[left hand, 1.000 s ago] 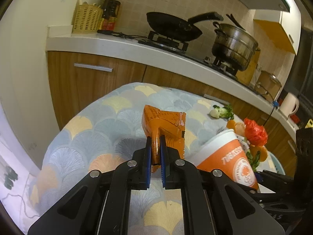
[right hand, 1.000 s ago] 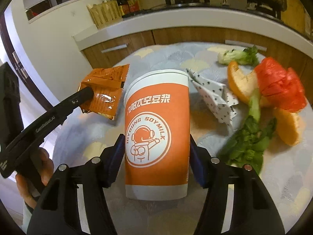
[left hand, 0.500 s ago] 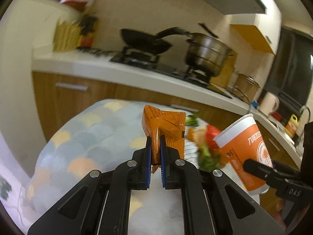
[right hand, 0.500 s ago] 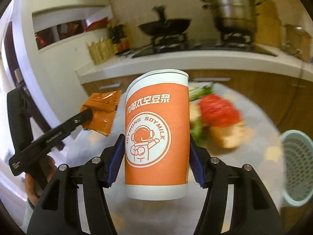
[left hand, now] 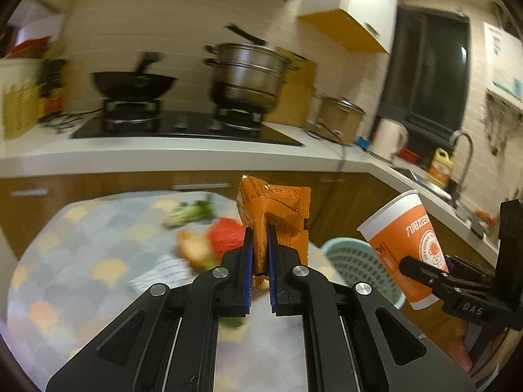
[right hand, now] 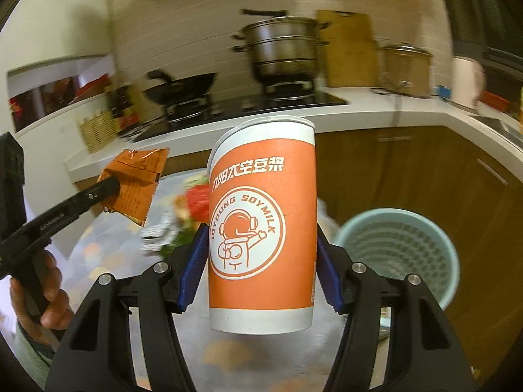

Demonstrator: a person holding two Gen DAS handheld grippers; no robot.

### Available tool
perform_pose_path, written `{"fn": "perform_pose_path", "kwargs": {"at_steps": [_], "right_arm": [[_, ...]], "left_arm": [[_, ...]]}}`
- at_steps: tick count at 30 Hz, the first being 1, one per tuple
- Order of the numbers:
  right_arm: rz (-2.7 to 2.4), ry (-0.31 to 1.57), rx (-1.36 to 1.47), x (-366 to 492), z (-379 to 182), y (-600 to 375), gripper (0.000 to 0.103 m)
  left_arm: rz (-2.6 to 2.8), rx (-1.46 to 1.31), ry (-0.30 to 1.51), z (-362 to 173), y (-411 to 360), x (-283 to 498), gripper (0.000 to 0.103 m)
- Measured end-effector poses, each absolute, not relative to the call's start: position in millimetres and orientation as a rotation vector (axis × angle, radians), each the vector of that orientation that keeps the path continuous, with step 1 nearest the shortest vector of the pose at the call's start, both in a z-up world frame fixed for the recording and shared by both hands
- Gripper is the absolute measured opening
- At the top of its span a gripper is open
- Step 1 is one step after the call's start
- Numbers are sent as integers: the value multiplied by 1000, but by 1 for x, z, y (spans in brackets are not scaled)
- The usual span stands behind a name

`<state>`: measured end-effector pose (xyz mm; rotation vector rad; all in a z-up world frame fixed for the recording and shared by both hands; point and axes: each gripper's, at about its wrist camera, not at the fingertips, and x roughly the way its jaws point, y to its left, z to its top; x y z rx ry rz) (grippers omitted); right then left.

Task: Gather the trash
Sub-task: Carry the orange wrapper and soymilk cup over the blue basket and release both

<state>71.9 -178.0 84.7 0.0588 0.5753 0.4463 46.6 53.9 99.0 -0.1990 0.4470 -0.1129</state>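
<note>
My left gripper (left hand: 260,238) is shut on an orange snack wrapper (left hand: 278,215), held in the air above the table. My right gripper (right hand: 261,245) is shut on an orange and white paper soymilk cup (right hand: 263,228), lifted upright off the table. In the right wrist view the wrapper (right hand: 137,181) hangs at the left in the other gripper. A pale green mesh trash basket (right hand: 398,251) stands at the table's right, below and right of the cup. In the left wrist view the basket (left hand: 356,264) shows between the wrapper and the cup (left hand: 405,248).
Scraps lie on the patterned tablecloth (left hand: 81,261): a red bag (left hand: 225,235), orange peel (left hand: 196,250), greens (left hand: 189,214) and a crumpled napkin (left hand: 160,271). Behind runs a counter (left hand: 163,156) with a wok, a steel steamer pot and a kettle. A hand (right hand: 49,290) grips the left tool.
Both grippers have lifted their loads off the table and swung right; the trash basket has come into view. The grips have not changed.
</note>
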Motion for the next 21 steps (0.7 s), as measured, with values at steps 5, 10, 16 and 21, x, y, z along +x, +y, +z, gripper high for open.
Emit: {"fn": "perform_pose_path", "kwargs": {"at_steps": [5, 10, 16, 21], "right_arm": [[348, 588, 132, 88, 76, -228, 57], [227, 631, 199, 112, 55, -273, 57], [140, 711, 244, 142, 17, -312, 57], [72, 794, 245, 168, -17, -326, 58]], "left_arm": [[-174, -116, 499, 100, -5, 82, 9], [-228, -80, 555, 90, -55, 121, 12], [-298, -32, 633, 70, -110, 163, 12], [-324, -35, 729, 35, -139, 195, 12]]}}
